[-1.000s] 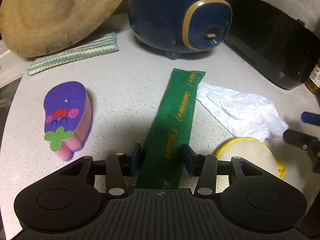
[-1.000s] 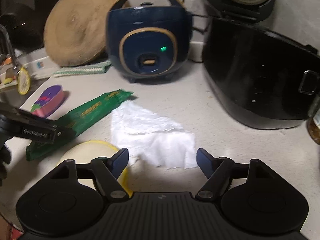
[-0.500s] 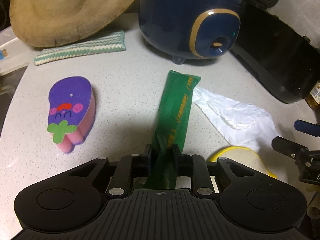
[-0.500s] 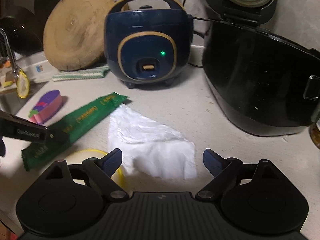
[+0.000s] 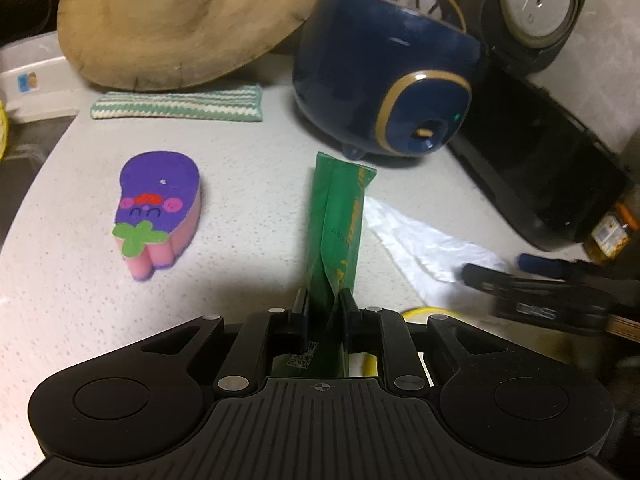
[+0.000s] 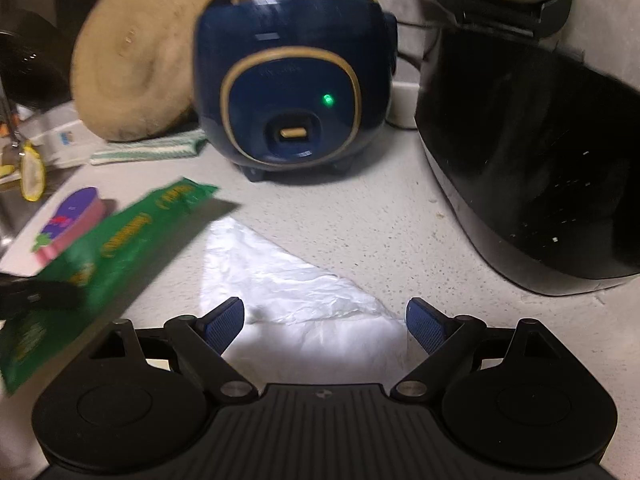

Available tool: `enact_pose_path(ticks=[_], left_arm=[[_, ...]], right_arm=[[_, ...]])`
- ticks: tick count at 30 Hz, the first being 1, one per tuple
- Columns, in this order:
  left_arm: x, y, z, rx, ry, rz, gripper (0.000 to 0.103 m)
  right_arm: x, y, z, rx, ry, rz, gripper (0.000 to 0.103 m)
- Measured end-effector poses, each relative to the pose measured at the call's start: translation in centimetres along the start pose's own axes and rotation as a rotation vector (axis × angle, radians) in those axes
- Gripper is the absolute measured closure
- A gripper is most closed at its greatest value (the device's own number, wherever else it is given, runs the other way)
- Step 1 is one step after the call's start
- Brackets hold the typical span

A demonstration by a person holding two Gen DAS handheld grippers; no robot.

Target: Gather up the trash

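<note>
Left gripper [image 5: 323, 305] clamped down tight on the near end of the green wrapper [image 5: 340, 216], jaws nearly together with just the crumpled foil between them. Far end of the wrapper sticking out ahead toward the navy rice cooker [image 5: 384, 92], looks lifted clear of the speckled countertop [image 5: 248, 208] in the right wrist view, though blurry there so hard to be sure. QR-code patch of the wrapper poking back under the gripper body.

Right gripper [image 6: 325, 322] spread wide, blue pads [image 6: 224, 322] well apart and gripping nothing. Hovering right over the near edge of the crumpled white plastic bag [image 6: 280, 276], which lies flat on the counter between the pads. Can't tell if the fingertips actually touch it.

Same bag seen from the left wrist camera just to the right of the wrapper, with the right gripper's fingers at its far-right end. Bit of a yellow-rimmed scrub pad [image 5: 424, 314] peeking out beside the left gripper.

Other stuff around: purple eggplant sponge [image 5: 158, 210] off to the left, well apart from the wrapper; striped green-and-white cloth [image 5: 178, 108] by the round wooden chopping board [image 5: 180, 20]; big black cooker [image 6: 532, 160] on the right.
</note>
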State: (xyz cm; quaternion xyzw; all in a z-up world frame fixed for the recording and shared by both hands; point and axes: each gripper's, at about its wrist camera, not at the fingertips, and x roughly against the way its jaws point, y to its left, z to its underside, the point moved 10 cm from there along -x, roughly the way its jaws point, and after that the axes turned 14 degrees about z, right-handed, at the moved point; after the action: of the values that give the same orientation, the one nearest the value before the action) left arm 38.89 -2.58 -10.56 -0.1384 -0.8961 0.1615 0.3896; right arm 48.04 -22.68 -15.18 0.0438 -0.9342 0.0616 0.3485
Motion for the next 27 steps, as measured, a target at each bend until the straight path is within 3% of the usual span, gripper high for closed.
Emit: enact_pose_path(ticks=[8,14,17,20,22,27], left_arm=[[0.5,-0.9,0.0,-0.008,0.013,0.020,0.085],[0.3,-1.2,-0.1,-0.018,0.023,0.020,0.085],[0.6,-1.2,0.2,-0.018,0.025,0.019,0.085],[1.0,-1.0,0.4,-0.010,0.025,0.021,0.085],[1.2,-1.0,0.5,-0.008,0.023,0.022,0.085],[2.1,-0.6,0.4,-0.003,0.006,0.020,0.085]], right_arm=[[-0.7,1.4,0.5,-0.004,0.017,-0.033,0.014],[-1.0,1.3,0.8,-0.022,0.030,-0.067,0.022],[-0.9,1.2,0.6,-0.018,0.029,-0.054,0.034],[-0.9,1.3,0.3,0.009,0.025,-0.041,0.064],[-0.7,1.4,0.3,0.026,0.030,-0.046,0.089],[0.0,0.6,0.0,0.003,0.022,-0.050,0.094]])
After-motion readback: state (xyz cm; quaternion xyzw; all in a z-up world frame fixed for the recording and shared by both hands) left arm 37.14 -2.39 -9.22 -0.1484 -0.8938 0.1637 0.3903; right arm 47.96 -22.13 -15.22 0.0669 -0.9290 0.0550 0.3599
